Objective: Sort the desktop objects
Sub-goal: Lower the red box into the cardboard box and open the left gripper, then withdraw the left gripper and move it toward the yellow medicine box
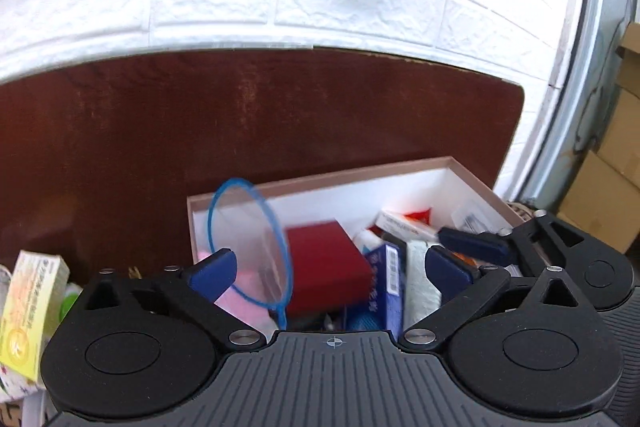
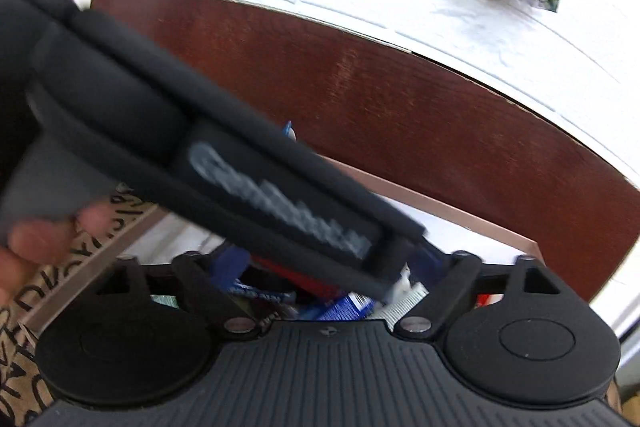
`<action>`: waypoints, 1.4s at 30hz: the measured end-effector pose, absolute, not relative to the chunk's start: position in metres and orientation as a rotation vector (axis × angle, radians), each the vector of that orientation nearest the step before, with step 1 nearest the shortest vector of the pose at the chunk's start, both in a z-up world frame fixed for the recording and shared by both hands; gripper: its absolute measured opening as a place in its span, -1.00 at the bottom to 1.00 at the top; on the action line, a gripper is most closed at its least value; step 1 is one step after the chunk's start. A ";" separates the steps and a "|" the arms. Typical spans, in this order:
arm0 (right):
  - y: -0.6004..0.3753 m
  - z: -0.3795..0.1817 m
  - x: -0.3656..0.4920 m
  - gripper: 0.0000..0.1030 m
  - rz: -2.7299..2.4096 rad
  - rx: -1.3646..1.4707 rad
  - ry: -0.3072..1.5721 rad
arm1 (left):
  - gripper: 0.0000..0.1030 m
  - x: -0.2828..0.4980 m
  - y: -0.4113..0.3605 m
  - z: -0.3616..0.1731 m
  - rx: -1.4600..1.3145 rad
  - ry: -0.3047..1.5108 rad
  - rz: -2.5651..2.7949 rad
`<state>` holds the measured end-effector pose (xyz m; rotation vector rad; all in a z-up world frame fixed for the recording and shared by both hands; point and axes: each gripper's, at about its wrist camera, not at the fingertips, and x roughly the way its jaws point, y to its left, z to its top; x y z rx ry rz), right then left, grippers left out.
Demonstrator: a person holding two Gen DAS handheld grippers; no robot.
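Our left gripper (image 1: pixel 330 263) hangs over the open box (image 1: pixel 320 183) with its blue fingers (image 1: pixel 212 273) spread wide, nothing between them. The box sits on the dark red table (image 1: pixel 160 115), toward five o'clock from the table's middle, and it is already crowded: a red case (image 1: pixel 328 259) near its centre, a blue carton (image 1: pixel 386 287) just beside that at three o'clock, a white packet with red print (image 1: pixel 404 223) further toward two o'clock. A round blue-rimmed net (image 1: pixel 250 243) stands tilted at the box's nine o'clock side, its hoop rising above the rim. At eight o'clock, outside the box, a yellow-green carton (image 1: pixel 30 311) stands on the table. The right gripper (image 1: pixel 472 241) reaches into the box from three o'clock; its blue fingers sit close together, but we cannot tell whether they hold anything. In the right wrist view the left gripper's black body (image 2: pixel 208 163) crosses the frame, blurred, hiding most of the box (image 2: pixel 460 223) and the right gripper's fingertips. A bare hand (image 2: pixel 44 247) shows at nine o'clock.
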<state>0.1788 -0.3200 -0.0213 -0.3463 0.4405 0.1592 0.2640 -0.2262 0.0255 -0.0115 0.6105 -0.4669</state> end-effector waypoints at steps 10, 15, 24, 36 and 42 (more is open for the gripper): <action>-0.331 -0.025 0.139 0.98 0.072 -0.171 0.493 | 1.00 0.228 -0.223 0.018 0.029 0.621 -0.478; -0.329 -0.024 0.109 0.98 0.073 -0.156 0.465 | 1.00 0.208 -0.221 0.025 0.032 0.606 -0.489; -0.315 -0.009 0.081 0.99 0.069 -0.085 0.401 | 1.00 0.164 -0.211 0.035 0.069 0.572 -0.466; -0.283 -0.024 0.036 0.99 0.093 -0.004 0.367 | 1.00 0.092 -0.175 0.021 0.077 0.564 -0.371; -0.270 -0.038 0.014 0.99 0.088 0.072 0.386 | 1.00 0.068 -0.147 0.003 0.018 0.607 -0.343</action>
